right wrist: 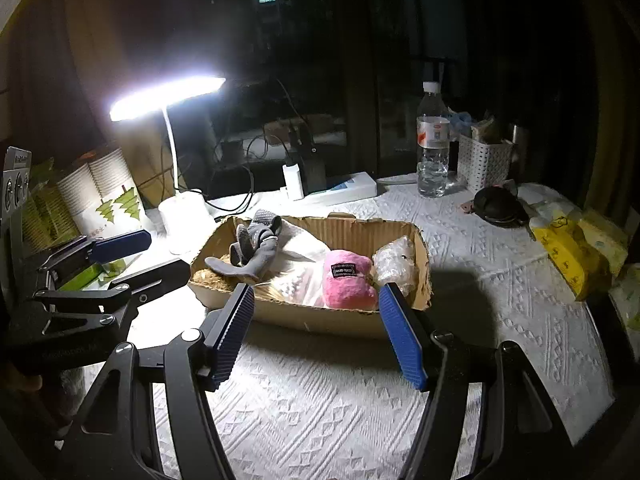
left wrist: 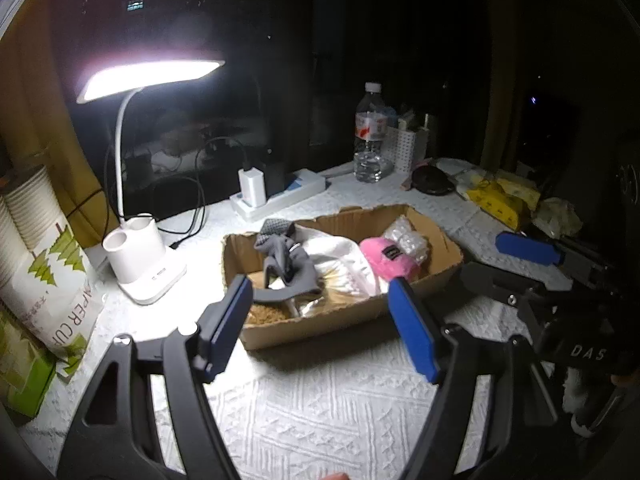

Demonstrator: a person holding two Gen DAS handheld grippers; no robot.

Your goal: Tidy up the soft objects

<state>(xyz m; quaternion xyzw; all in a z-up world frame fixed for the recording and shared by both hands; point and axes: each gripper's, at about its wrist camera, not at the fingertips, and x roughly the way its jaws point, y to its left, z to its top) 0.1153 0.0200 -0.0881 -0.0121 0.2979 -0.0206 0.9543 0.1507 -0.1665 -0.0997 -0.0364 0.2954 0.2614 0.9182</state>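
Soft objects sit together in a shallow cardboard box (left wrist: 348, 316) on a table covered with a white textured cloth (left wrist: 320, 412); the box, torn along its rim, lies ahead of both grippers, beyond their fingertips and not between them; inside it, largest first, a white fabric bundle (left wrist: 340, 256) fills the middle, a grey plush toy (left wrist: 286, 260) sprawls at the lamp end with one limb draped over the bundle, a pink plush toy (left wrist: 386, 260) with a dark label lies toward the other end, and a clear crinkled plastic packet (left wrist: 408, 240) rests against the far corner beside the pink toy; loose tan shavings show at the near left corner.

Left gripper (left wrist: 320, 324) hangs above the cloth just short of the box's near wall, its blue pads spread wide with nothing between them, so it is released; the right gripper (right wrist: 318, 328) stands likewise, jaws apart and empty, its fingertips framing the near wall from above without touching it; each gripper shows at the edge of the other's view, side by side and apart.

Around the box: a lit white desk lamp (left wrist: 140, 264) to the left, a sleeve of paper cups (left wrist: 44, 248) beyond it, a white power strip (left wrist: 280, 196) behind, a water bottle (left wrist: 370, 136) further back, and a yellow packet (right wrist: 568, 256) off to the right.
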